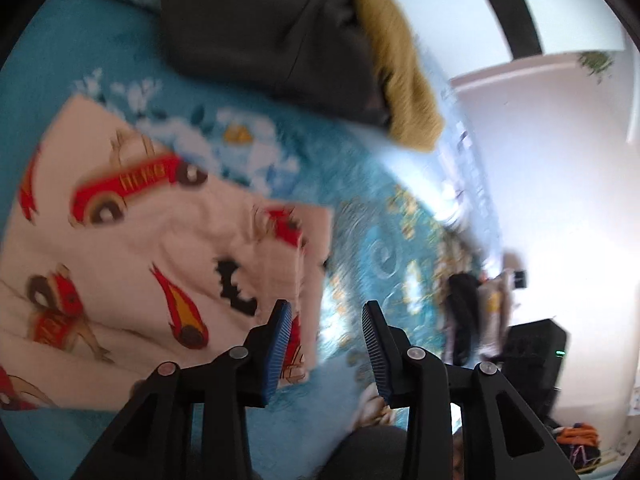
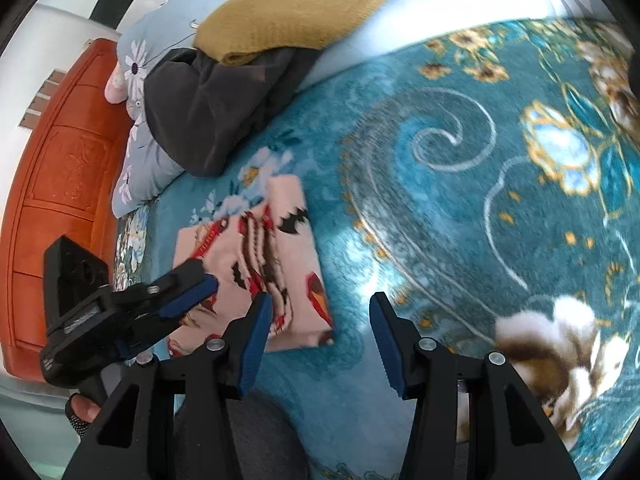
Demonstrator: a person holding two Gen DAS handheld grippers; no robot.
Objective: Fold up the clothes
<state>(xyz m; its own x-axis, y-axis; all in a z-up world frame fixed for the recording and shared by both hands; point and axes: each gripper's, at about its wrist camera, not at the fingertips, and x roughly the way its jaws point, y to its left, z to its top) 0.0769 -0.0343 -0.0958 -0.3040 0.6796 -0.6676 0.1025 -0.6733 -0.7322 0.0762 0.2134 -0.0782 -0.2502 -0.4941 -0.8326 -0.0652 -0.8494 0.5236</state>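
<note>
A folded pink garment (image 1: 140, 248) printed with red fire trucks, flames and black bats lies flat on the teal floral blanket (image 1: 372, 248). My left gripper (image 1: 326, 305) hovers at the garment's right edge, open. Only blanket shows between its blue pads, and the left pad (image 1: 280, 340) overlaps the cloth's edge. In the right wrist view the same garment (image 2: 288, 248) lies left of centre, with the left gripper (image 2: 208, 286) over its near left part. My right gripper (image 2: 321, 298) stands open above the garment's near right corner and bare blanket (image 2: 460, 184), holding nothing.
A dark grey garment (image 2: 208, 120) with a mustard knit sweater (image 2: 296, 16) on top is heaped on a pale flowered pillow (image 2: 136, 60) at the head of the bed. An orange wooden headboard (image 2: 64, 168) runs along the left. A hand (image 2: 82, 406) grips the left tool.
</note>
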